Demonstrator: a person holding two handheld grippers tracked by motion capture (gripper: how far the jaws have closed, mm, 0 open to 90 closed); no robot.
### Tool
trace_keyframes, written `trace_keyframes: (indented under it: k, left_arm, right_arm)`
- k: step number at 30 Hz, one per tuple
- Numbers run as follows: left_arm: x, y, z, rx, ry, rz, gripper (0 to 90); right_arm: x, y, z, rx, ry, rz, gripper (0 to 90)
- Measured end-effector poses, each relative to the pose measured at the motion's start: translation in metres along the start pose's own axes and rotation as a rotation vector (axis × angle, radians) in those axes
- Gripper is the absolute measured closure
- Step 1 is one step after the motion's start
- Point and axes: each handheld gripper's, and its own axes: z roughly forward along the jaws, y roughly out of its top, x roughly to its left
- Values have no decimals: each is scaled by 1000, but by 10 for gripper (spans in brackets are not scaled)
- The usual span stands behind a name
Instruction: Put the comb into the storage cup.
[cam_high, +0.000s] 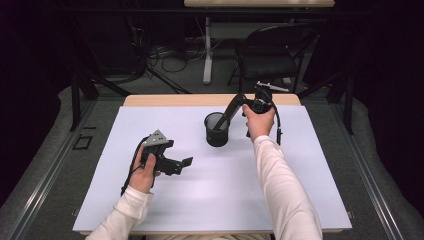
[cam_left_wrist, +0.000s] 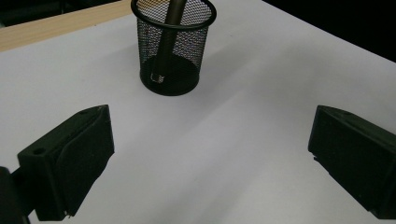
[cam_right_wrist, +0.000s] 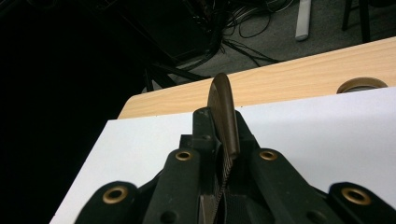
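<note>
My right gripper (cam_high: 239, 104) is clamped on a dark flat tool (cam_right_wrist: 223, 114), whose lower end stands in the black mesh cup (cam_left_wrist: 172, 46), as my left gripper view shows. My left gripper (cam_high: 186, 163) rests wide open and empty on the white table cover (cam_high: 220, 190). Beyond the table's wooden edge (cam_right_wrist: 299, 79), there are floor cables (cam_right_wrist: 243, 28) and a folding chair (cam_high: 272, 52).

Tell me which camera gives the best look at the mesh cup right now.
The left gripper view: the mesh cup stands close and sharp, with the dark tool reaching down inside to its base. The high view shows the cup small, mid-table, with the right gripper holding the tool's upper end. The right gripper view looks past the cup.
</note>
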Motion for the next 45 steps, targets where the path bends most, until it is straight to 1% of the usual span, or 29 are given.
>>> trace_keyframes:
  k: [10, 18, 24, 28, 34, 36, 40, 42, 45]
  left_arm:
    - [0, 0, 0, -1, 0, -2, 6]
    - [0, 0, 0, -2, 1, -2, 6]
    - [0, 0, 0, 0, 0, -1, 6]
    - [1, 0, 0, -1, 2, -1, 6]
    - [0, 0, 0, 2, 0, 0, 6]
    - [0, 0, 0, 4, -1, 0, 6]
    - [0, 0, 0, -1, 1, -1, 6]
    - [0, 0, 0, -2, 3, -2, 6]
    - [0, 0, 0, -1, 1, -1, 6]
  right_arm:
    - [0, 0, 0, 5, -1, 1, 835]
    - [-1, 0, -1, -2, -1, -5, 799]
    - [0, 1, -2, -8, 6, -4, 756]
    - [-1, 2, -3, -8, 17, -3, 707]
    - [1, 2, -4, -11, 20, -27, 596]
    - [1, 1, -4, -7, 14, -40, 556]
    - [1, 2, -5, -8, -14, -72, 506]
    - [1, 2, -5, -2, -18, -75, 481]
    - [0, 2, -5, 21, -1, -64, 442]
